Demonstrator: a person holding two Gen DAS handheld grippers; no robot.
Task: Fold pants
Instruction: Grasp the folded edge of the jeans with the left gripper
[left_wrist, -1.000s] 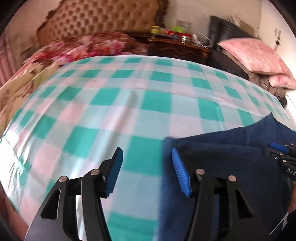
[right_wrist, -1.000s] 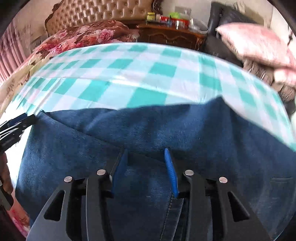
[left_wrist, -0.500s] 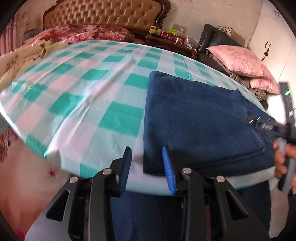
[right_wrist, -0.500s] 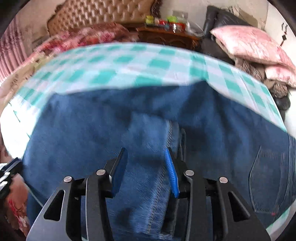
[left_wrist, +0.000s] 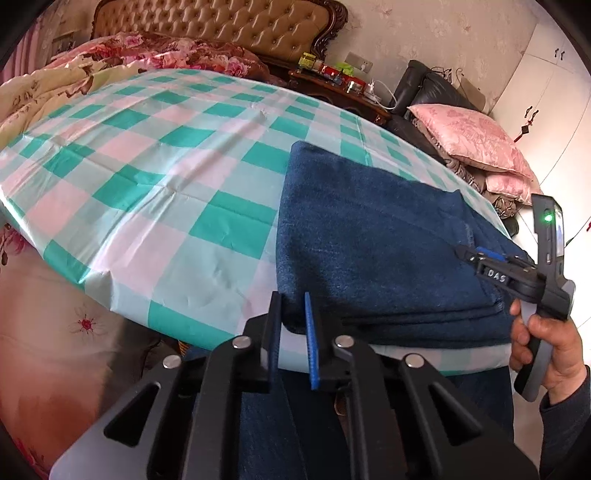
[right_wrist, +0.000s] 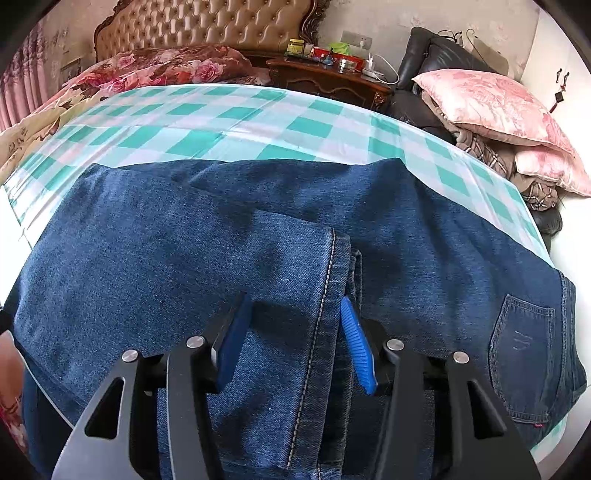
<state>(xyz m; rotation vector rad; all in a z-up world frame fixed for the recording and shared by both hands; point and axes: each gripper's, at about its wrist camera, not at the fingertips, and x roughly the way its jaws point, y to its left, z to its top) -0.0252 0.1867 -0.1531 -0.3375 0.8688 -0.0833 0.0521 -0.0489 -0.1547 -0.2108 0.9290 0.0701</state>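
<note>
Dark blue jeans (left_wrist: 369, 236) lie folded on the right part of a table under a teal, pink and white checked cloth (left_wrist: 166, 184). My left gripper (left_wrist: 291, 308) is at the table's near edge. Its jaws are closing and pinch the near left corner of the folded denim. In the right wrist view the jeans (right_wrist: 147, 240) fill the foreground, with a stitched leg hem laid over them and a back pocket (right_wrist: 524, 347) at the right. My right gripper (right_wrist: 295, 301) straddles that hem. Its jaws are opening and its pads stand off the cloth. In the left wrist view it (left_wrist: 469, 253) is held by a hand (left_wrist: 546, 332).
Behind the table stands a bed with a floral quilt (left_wrist: 166, 51) and a tufted headboard (left_wrist: 221, 22). A dark wooden nightstand (left_wrist: 332, 88) carries small items. A black chair with pink pillows (left_wrist: 469, 136) is at the right. The left half of the checked cloth (right_wrist: 221, 122) is bare.
My left gripper swung from the bare checked cloth to the near left corner of the jeans and narrowed its jaws there. The right gripper's jaws widened around the leg hem, now laid over the jeans.
</note>
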